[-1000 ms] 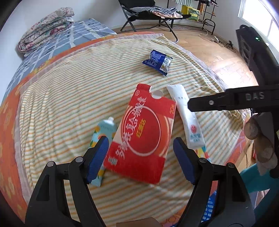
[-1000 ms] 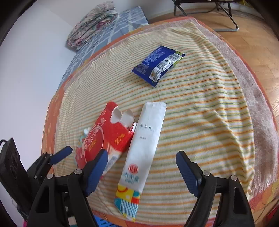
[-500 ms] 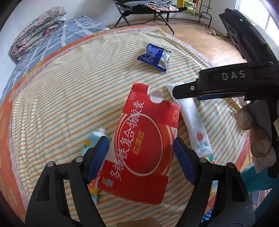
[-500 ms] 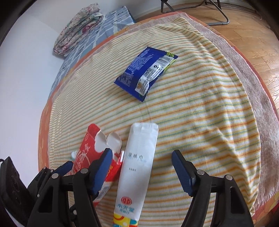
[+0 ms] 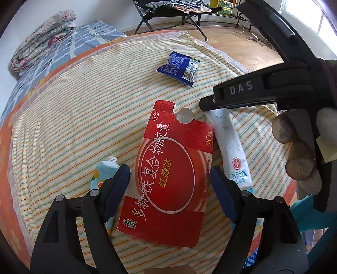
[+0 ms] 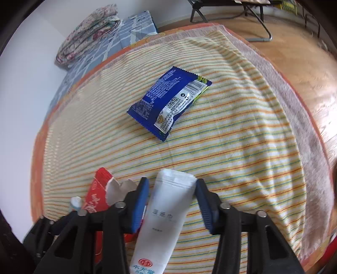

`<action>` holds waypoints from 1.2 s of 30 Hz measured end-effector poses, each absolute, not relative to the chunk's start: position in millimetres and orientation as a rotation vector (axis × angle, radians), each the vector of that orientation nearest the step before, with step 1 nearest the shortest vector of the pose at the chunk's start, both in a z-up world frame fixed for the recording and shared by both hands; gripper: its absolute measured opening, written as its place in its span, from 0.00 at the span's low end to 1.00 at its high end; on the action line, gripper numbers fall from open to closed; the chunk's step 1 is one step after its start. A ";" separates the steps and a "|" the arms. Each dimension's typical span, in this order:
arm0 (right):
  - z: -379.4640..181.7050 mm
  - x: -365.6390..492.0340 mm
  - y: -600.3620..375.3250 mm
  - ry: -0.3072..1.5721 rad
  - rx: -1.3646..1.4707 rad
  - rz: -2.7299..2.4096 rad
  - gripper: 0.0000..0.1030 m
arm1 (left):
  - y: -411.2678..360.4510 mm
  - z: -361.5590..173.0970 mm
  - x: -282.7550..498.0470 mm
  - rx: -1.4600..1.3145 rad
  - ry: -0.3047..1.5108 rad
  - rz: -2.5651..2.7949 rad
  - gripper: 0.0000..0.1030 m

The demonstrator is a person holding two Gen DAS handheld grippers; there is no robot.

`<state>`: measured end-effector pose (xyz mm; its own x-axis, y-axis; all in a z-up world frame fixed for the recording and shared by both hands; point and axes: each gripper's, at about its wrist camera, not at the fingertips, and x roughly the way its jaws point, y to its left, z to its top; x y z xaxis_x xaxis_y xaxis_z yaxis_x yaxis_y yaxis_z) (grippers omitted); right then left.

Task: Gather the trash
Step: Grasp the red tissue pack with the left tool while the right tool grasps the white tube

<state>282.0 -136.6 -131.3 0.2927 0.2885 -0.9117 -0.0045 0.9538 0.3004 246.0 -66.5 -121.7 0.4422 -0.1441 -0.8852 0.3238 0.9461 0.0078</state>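
A home bedroom: striped bedspread (image 5: 84,101), folded quilt (image 5: 42,38), folding chair (image 5: 168,12), wooden floor (image 6: 294,52).

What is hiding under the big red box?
A little blue tube pokes out from under the red box's left edge; you can see its open neck and fruit picture. The rest of it is covered. Under that is the striped blanket.

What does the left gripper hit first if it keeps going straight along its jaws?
Most likely the red box: it lies flat on the striped blanket, centred between the open jaws of the left gripper. Depth is unclear.
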 end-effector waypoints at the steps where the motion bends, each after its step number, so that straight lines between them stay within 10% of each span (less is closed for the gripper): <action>1: -131.2 281.2 -135.9 1.259 0.248 0.196 0.39 | -68.2 -121.1 245.6 0.193 1.077 -0.292 0.77; 11: -128.3 275.2 -153.1 1.234 0.278 0.192 0.12 | -73.4 -123.1 251.9 0.183 1.102 -0.280 0.80; 36: -68.6 222.3 -171.8 1.105 0.249 0.298 0.06 | -51.9 -91.4 231.8 0.099 1.004 -0.208 0.80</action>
<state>222.3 -171.8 -68.6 0.4164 0.3572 -0.8361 -0.1122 0.9327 0.3426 231.8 -51.9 -91.4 0.5196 -0.1281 -0.8448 0.2189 0.9757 -0.0133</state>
